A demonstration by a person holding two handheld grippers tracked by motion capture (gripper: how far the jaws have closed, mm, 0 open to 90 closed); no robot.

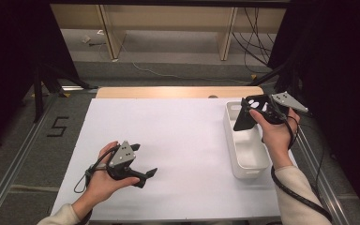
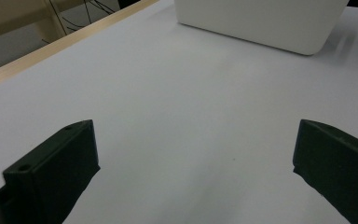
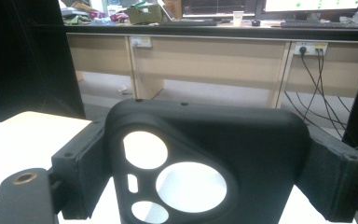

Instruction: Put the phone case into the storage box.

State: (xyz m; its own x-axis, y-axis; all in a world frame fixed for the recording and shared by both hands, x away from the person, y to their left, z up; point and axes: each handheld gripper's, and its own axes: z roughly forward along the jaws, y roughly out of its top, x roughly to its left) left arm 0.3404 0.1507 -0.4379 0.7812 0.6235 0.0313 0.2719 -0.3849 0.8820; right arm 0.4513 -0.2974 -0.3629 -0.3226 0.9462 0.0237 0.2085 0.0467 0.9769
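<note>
Black phone case (image 3: 205, 158) is pinched in the right tool (image 1: 253, 110) above the white bin (image 1: 243, 159); lowering it in looks next. Left tool (image 1: 140, 166) rests spread on the desk (image 1: 168, 131).

Matt black rubbery phone case (image 3: 205, 154); smooth white plastic bin (image 1: 243, 154); wood-edged table (image 1: 178, 92).

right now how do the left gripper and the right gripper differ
The left gripper sits low over the white table with its jaws wide open and nothing between them; the right gripper is raised above the white bin and shut on a black phone case. The left gripper points across the table toward the bin; the right points to the far desks. Both are black and hand-held.
</note>
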